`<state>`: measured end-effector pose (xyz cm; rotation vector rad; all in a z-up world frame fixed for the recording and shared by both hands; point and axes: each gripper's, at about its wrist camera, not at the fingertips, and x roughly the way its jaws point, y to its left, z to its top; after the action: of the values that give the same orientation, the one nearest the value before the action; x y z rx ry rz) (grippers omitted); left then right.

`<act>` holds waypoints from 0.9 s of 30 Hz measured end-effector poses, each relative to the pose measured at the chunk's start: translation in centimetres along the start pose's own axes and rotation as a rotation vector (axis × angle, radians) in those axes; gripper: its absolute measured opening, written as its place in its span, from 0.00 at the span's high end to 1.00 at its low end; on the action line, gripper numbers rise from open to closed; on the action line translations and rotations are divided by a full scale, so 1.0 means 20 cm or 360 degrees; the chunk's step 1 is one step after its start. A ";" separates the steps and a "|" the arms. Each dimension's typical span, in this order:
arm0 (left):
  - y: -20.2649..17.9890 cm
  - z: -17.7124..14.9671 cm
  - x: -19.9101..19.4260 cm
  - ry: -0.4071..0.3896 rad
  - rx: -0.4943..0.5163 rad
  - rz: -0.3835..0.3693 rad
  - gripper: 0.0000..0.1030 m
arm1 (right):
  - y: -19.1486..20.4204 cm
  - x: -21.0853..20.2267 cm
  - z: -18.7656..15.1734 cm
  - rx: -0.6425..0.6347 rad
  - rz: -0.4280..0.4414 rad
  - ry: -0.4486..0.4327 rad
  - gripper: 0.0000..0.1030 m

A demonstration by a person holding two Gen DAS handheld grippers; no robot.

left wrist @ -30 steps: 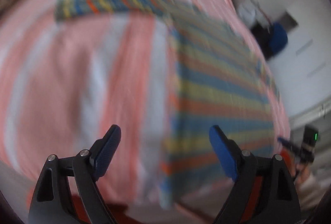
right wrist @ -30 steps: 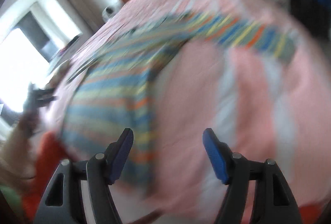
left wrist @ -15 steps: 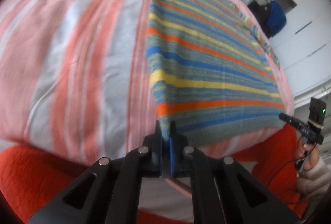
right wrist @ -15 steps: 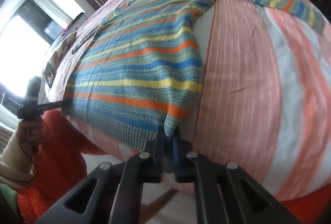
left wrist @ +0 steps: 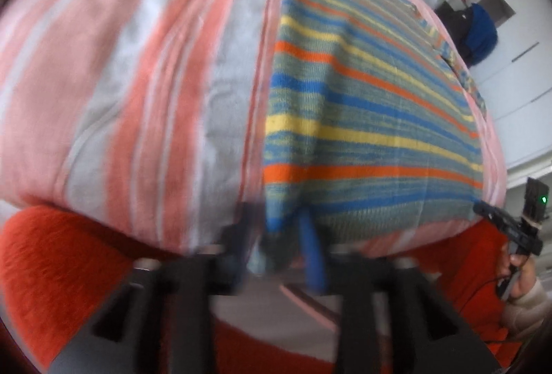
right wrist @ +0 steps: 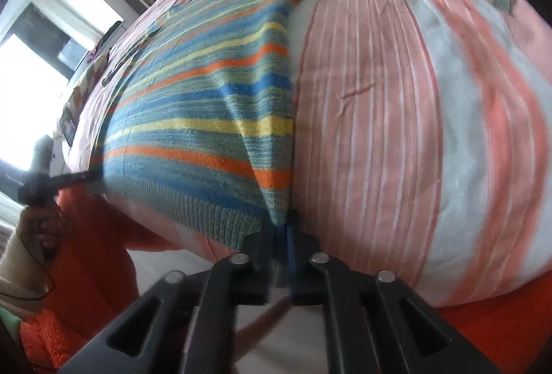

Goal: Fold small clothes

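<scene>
Half a second ago both tongs were pinched tight on the hem corners of the striped knitted sweater; now both sets of jaws are opening. Nearest in the left wrist view, the left gripper [left wrist: 281, 237] shows a clear gap between its black arm and its blue pad, with the bottom left corner of the blue, yellow, orange and grey-green striped knitted sweater [left wrist: 362, 118] hanging loose between them, blurred. In the right wrist view the right gripper [right wrist: 281, 236] stands only slightly parted, and the sweater's [right wrist: 214, 118] other hem corner runs down into the narrow slot; whether the pads are pressing on it cannot be told. Beyond the tongs the sweater lies flat and front-up on the pink, coral and white striped bedsheet [left wrist: 138, 80], its ribbed hem at the near edge of the bed and one sleeve stretched out sideways across the far part. An orange fuzzy blanket [left wrist: 51, 270] lies below the bed edge.
</scene>
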<state>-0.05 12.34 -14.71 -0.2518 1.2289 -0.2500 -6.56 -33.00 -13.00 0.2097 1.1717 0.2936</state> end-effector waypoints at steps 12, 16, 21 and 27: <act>-0.07 0.14 -0.25 -0.0473 -0.0049 0.0456 0.04 | -0.06 -0.31 0.01 0.0145 -0.0360 -0.0413 0.17; -0.06 0.18 -0.23 -0.0546 -0.0072 0.0455 0.04 | -0.05 -0.30 0.02 0.0170 -0.0408 -0.0443 0.16; -0.05 0.22 -0.25 -0.0700 -0.0079 0.0516 0.04 | -0.03 -0.30 0.02 0.0117 -0.0440 -0.0469 0.16; -0.08 0.27 -0.24 -0.0795 -0.0059 0.0482 0.04 | -0.16 -0.39 0.13 0.0198 -0.0299 -0.0567 0.16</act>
<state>3.50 12.74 -8.18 -0.1446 0.7613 0.0974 -6.48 -38.53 -6.25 0.2477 0.8491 0.0148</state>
